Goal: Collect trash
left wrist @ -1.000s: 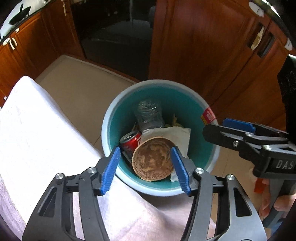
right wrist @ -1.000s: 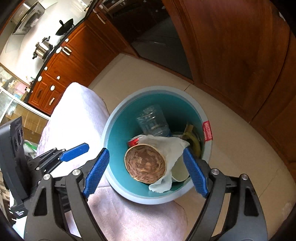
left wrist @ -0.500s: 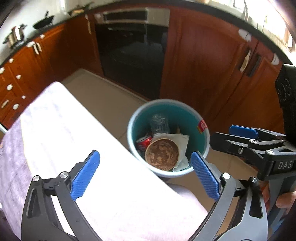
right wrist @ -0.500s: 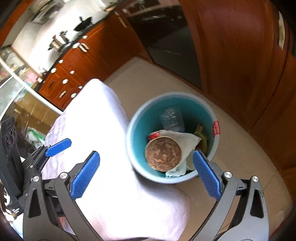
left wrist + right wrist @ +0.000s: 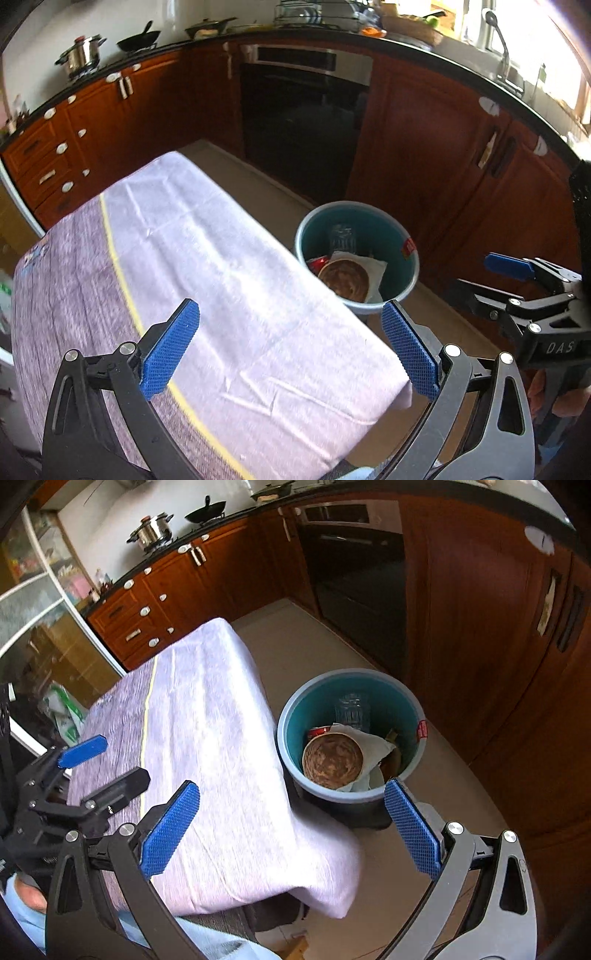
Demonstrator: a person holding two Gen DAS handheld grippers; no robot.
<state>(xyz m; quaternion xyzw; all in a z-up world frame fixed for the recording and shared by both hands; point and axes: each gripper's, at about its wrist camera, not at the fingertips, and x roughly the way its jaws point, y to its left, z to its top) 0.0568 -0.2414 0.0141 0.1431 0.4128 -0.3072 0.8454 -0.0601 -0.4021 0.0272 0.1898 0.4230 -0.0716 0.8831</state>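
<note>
teal inside and pale blue at the rim, the trash bin [image 5: 351, 734] stands on the floor just beside the bench [image 5: 207, 738] corner. in it lie a soiled brown paper plate [image 5: 331, 760] on a white napkin [image 5: 373, 749], a red can [image 5: 317, 732] and a clear plastic bottle [image 5: 351, 709] behind them. the bench with the lilac cloth carries no trash that i can see. the left hand-held gripper [image 5: 290, 347] and the right hand-held gripper [image 5: 291, 829] hover above the bench edge. the jaws of both have just been opening, now they stand wide with nothing between them. i judge the drop step is done; next move calls for looking for more trash, if some remains.
</note>
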